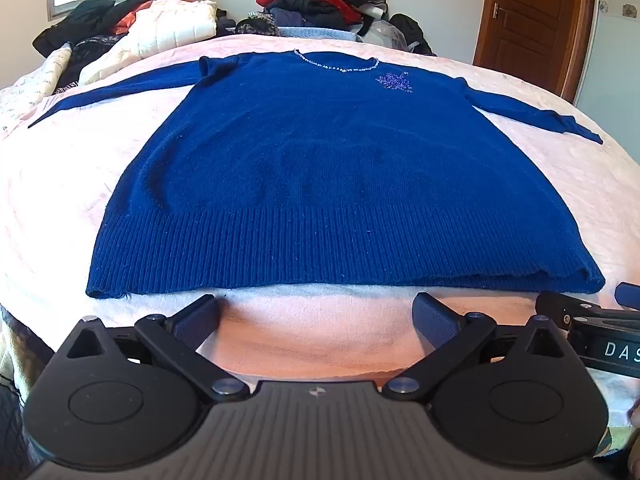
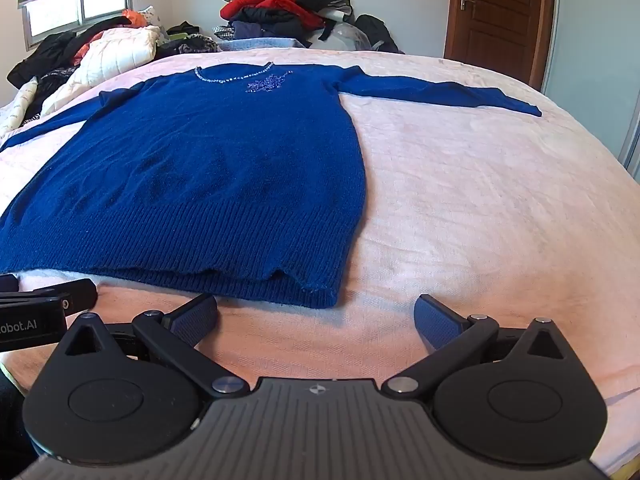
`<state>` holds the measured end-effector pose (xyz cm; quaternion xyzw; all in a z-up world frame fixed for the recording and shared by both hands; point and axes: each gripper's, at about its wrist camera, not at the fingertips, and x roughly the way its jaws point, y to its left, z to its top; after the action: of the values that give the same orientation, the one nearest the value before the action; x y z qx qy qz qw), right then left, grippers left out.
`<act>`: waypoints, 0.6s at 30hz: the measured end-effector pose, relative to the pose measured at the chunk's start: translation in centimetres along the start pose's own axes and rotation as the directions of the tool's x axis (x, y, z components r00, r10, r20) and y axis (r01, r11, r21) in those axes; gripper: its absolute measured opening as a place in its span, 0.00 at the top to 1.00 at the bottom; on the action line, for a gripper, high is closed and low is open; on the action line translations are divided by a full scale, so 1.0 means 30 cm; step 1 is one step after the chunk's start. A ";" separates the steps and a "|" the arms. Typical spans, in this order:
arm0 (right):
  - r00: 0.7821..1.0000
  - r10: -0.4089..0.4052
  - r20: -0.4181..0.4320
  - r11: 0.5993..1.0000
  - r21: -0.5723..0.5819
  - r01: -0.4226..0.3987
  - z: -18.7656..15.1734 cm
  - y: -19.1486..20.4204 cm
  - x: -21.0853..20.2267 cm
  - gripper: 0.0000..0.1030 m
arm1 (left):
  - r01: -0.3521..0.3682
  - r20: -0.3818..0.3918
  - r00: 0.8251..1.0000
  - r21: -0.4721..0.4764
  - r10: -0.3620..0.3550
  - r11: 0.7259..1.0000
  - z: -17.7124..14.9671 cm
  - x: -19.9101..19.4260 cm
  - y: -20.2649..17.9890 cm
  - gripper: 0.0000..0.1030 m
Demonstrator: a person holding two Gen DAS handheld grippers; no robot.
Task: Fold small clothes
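A dark blue knit sweater (image 1: 328,168) lies flat, front up, on the pink bed cover (image 1: 60,200), hem nearest me and both sleeves spread out sideways. It has a beaded neckline and a sparkly motif on the chest. It also shows in the right wrist view (image 2: 208,176). My left gripper (image 1: 316,318) is open and empty, just short of the hem's middle. My right gripper (image 2: 316,318) is open and empty, near the hem's right corner. Each gripper shows at the edge of the other's view.
A heap of clothes (image 1: 316,0) lies beyond the bed's far edge, and more clothes with a white quilted jacket (image 1: 168,28) sit at the far left. A brown door (image 2: 500,16) stands at the back right. Bare bed cover (image 2: 500,200) lies right of the sweater.
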<state>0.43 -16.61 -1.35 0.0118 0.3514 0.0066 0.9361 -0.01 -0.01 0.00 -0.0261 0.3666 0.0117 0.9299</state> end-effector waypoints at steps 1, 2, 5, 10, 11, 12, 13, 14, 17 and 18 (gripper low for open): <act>1.000 0.000 0.000 1.000 0.000 0.000 0.000 0.000 0.000 0.00 | 0.001 -0.001 1.000 -0.001 -0.001 1.000 0.000 0.000 0.000 0.00; 1.000 -0.001 0.001 1.000 -0.001 0.001 0.000 0.000 0.000 0.00 | 0.001 -0.001 1.000 -0.002 -0.001 1.000 0.000 0.000 0.000 0.00; 1.000 -0.001 0.001 1.000 0.000 0.001 0.000 0.000 0.000 0.00 | 0.002 -0.003 1.000 -0.003 -0.002 1.000 0.000 0.000 0.000 0.00; 1.000 -0.001 0.001 1.000 -0.001 0.001 0.000 0.000 -0.001 0.01 | 0.003 -0.003 1.000 -0.004 -0.003 1.000 0.000 0.000 0.000 0.00; 1.000 -0.001 0.002 1.000 -0.001 0.001 0.000 0.000 -0.001 0.01 | 0.004 -0.003 1.000 -0.005 -0.004 1.000 0.000 0.000 0.000 0.00; 1.000 -0.001 0.002 1.000 -0.001 0.001 0.000 -0.001 -0.001 0.01 | 0.004 -0.003 1.000 -0.007 -0.004 1.000 0.000 0.000 0.000 0.00; 1.000 -0.001 0.002 1.000 -0.001 0.001 0.000 -0.001 -0.001 0.01 | 0.005 -0.003 1.000 -0.008 -0.005 1.000 -0.001 0.000 0.000 0.00; 1.000 -0.001 0.002 1.000 -0.001 0.001 0.000 0.000 -0.001 0.01 | 0.006 -0.004 1.000 -0.009 -0.006 1.000 -0.001 0.000 -0.001 0.00; 1.000 0.000 0.002 1.000 -0.001 0.000 0.000 -0.001 -0.001 0.01 | 0.007 -0.005 1.000 -0.013 -0.007 1.000 0.001 0.000 -0.004 0.00; 1.000 0.000 0.002 1.000 -0.001 0.000 0.000 -0.001 -0.001 0.01 | 0.008 -0.006 1.000 -0.014 -0.008 1.000 -0.001 0.003 -0.002 0.00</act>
<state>0.40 -16.64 -1.34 0.0115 0.3505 0.0065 0.9365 0.04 -0.08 -0.09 -0.0341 0.3691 0.0105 0.9287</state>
